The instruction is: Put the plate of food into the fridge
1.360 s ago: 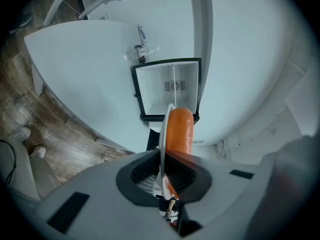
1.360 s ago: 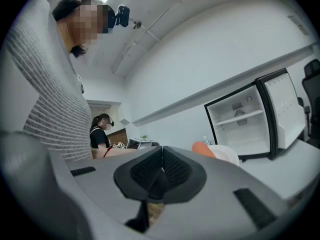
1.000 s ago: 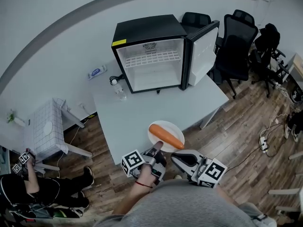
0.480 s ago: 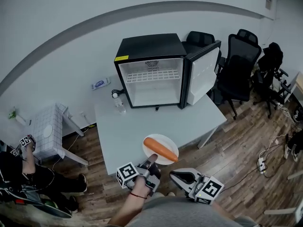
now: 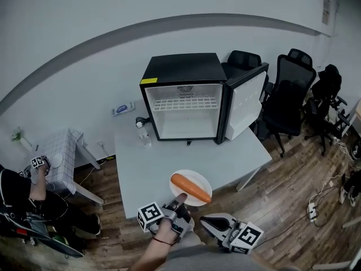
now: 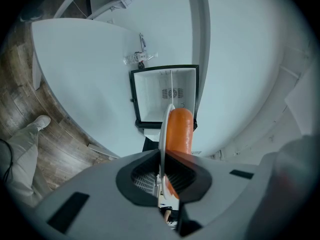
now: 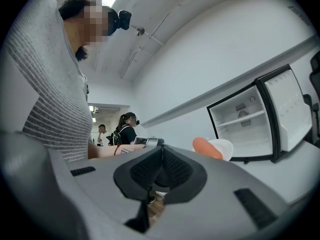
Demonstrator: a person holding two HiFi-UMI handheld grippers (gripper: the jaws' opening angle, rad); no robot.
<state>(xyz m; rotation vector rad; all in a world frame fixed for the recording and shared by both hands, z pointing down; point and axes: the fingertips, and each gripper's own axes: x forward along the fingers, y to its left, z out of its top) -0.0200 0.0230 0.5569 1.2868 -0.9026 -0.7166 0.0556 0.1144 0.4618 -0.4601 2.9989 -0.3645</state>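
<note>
A wood-floored office is showing in the head view, with a pale grey table [image 5: 146,157] standing against a white wall and black office chairs [image 5: 287,89] sitting at the upper right. A small black fridge [image 5: 183,92] is sitting at the far end of the table, its door [image 5: 245,103] hanging open to the right and its white wire shelf showing. At the lower centre of the frame, the person's left hand [image 5: 163,230] is reaching forward with a red band at the wrist, holding the left gripper [image 5: 179,199] pointed toward the fridge. Its jaws are clamping the near rim of a white plate [image 5: 194,175], which is carrying a long orange piece of food [image 5: 190,188] and sitting over the near edge of the table, well apart from the fridge. The right gripper [image 5: 206,222] is hanging lower and to the right, near the person's body, its jaws pressed together on nothing. Another person [image 5: 22,196] is sitting at the lower left.
</note>
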